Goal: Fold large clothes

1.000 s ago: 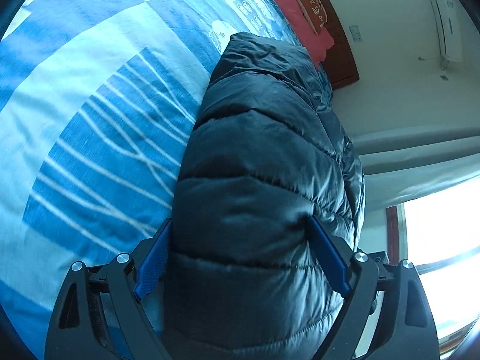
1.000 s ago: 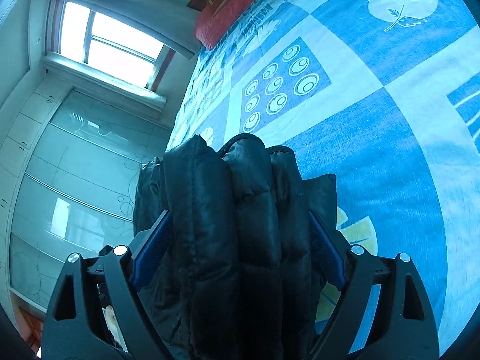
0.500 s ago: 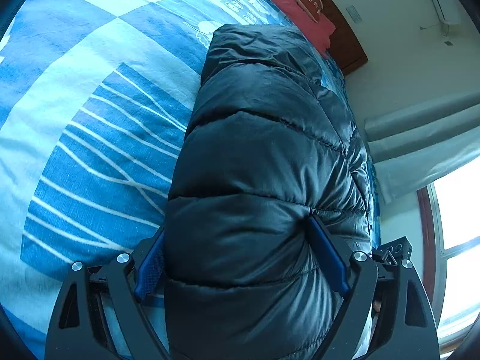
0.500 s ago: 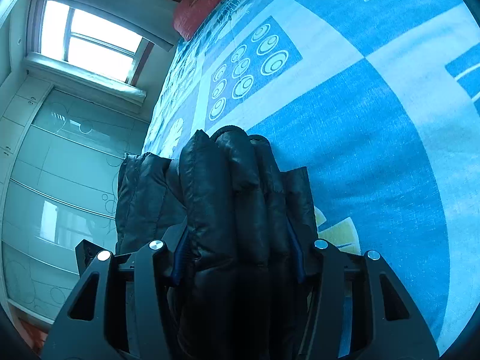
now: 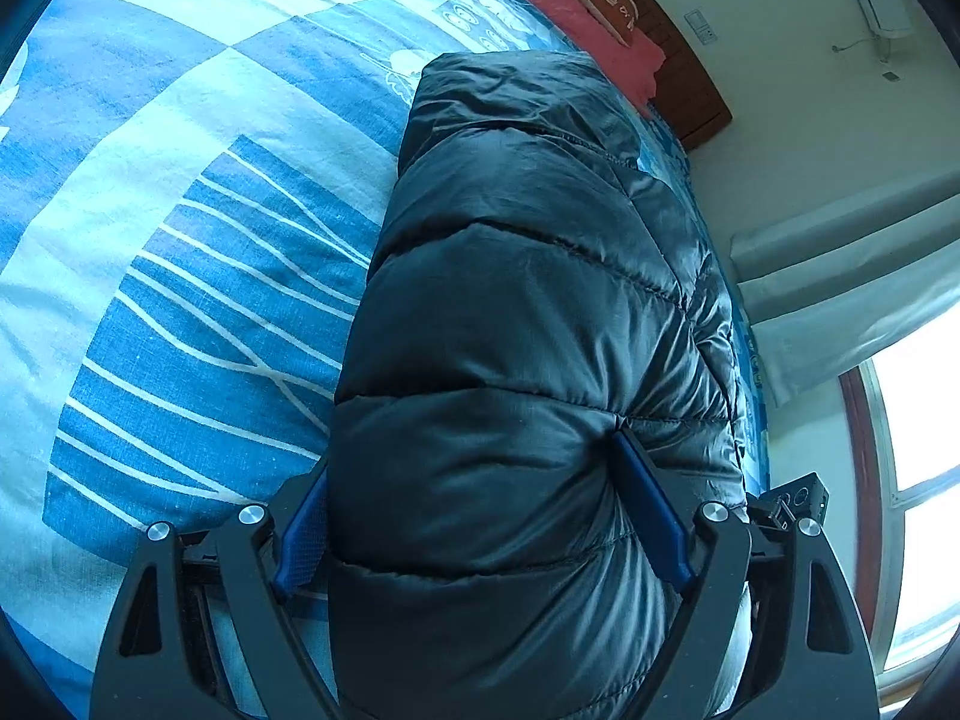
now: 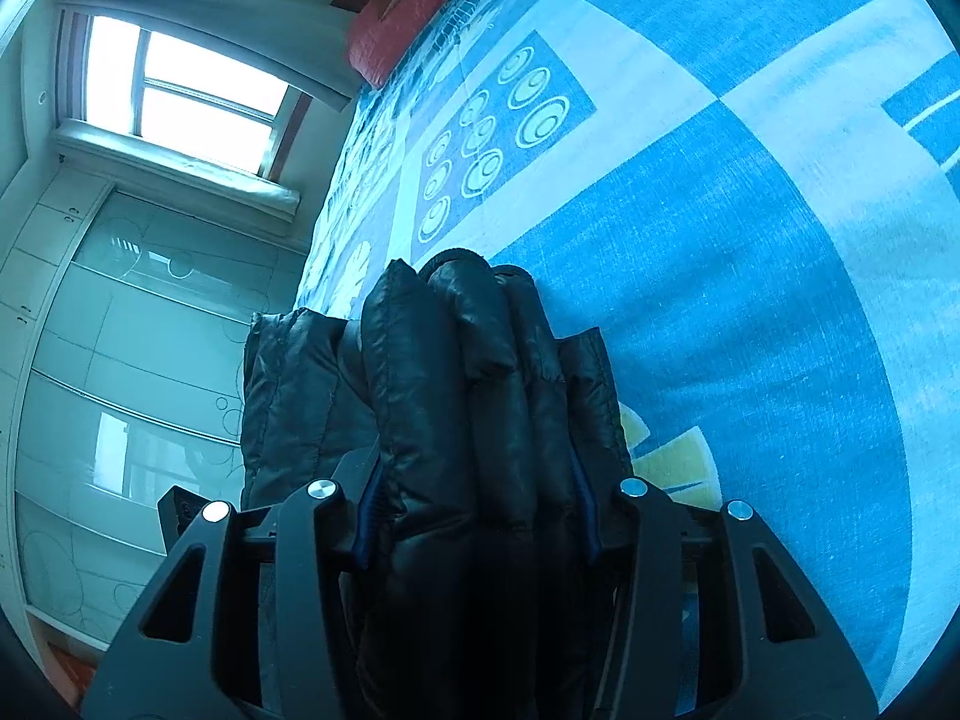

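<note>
A black quilted puffer jacket (image 5: pixel 528 324) lies folded into a thick bundle on a bed with a blue and white patterned cover (image 5: pixel 180 240). My left gripper (image 5: pixel 474 504) has its jaws wide around one end of the bundle, blue pads against its sides. In the right wrist view the jacket (image 6: pixel 474 396) shows as several stacked puffy layers. My right gripper (image 6: pixel 474 480) is closed in on those layers and squeezes them between its pads.
A red pillow (image 5: pixel 576 6) and a wooden headboard (image 5: pixel 690 84) are at the head of the bed. A window (image 6: pixel 180 96) with curtains and a glass-fronted wardrobe (image 6: pixel 120 360) stand beside the bed. Open bed cover (image 6: pixel 750 240) stretches to the right of the jacket.
My right gripper has closed from wide open onto the stacked jacket layers. The left gripper stays wide around the bundle, and the jacket has settled lower onto the bed.
</note>
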A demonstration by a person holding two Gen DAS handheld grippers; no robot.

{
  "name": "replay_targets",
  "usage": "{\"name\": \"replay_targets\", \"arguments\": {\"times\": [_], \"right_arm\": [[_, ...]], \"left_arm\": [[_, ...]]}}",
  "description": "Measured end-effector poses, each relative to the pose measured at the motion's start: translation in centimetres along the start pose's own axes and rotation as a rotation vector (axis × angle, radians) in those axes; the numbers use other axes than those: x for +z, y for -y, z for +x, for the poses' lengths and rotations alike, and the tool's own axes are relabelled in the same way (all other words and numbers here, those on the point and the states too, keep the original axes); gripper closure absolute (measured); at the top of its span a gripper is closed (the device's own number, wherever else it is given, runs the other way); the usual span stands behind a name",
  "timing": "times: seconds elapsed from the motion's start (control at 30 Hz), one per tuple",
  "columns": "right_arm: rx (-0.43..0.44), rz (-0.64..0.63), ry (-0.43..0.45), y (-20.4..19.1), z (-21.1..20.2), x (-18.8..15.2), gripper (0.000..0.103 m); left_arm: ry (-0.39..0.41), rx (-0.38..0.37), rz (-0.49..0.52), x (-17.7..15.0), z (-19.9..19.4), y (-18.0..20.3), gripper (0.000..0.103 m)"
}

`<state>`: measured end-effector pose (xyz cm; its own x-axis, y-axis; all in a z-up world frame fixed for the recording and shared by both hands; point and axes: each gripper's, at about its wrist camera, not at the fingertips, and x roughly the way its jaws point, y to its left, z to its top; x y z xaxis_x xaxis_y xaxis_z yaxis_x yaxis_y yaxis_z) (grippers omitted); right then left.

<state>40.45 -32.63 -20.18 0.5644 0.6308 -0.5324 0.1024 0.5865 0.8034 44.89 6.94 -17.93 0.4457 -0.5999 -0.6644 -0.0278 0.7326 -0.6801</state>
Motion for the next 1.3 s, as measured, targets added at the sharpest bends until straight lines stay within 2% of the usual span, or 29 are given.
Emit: {"name": "replay_targets", "arguments": {"times": [0.2, 0.37, 0.93, 1.3], "right_arm": [[0.012, -0.005, 0.019, -0.5, -0.7, -0.3, 0.040], [0.006, -0.014, 0.030, -0.8, -0.9, -0.4, 0.034], [0.001, -0.026, 0.064, -1.2, -1.7, -1.2, 0.025], [-0.008, -0.007, 0.089, -1.0, -4.3, -3.3, 0.025]], "left_arm": [[0.002, -0.044, -0.004, -0.3, -0.6, -1.2, 0.017], [0.001, -0.070, -0.013, -0.3, -0.9, -1.8, 0.016], [0.015, -0.096, -0.054, -1.7, -2.7, -3.1, 0.016], [0.055, -0.060, -0.046, -4.4, -5.3, -3.1, 0.016]]}}
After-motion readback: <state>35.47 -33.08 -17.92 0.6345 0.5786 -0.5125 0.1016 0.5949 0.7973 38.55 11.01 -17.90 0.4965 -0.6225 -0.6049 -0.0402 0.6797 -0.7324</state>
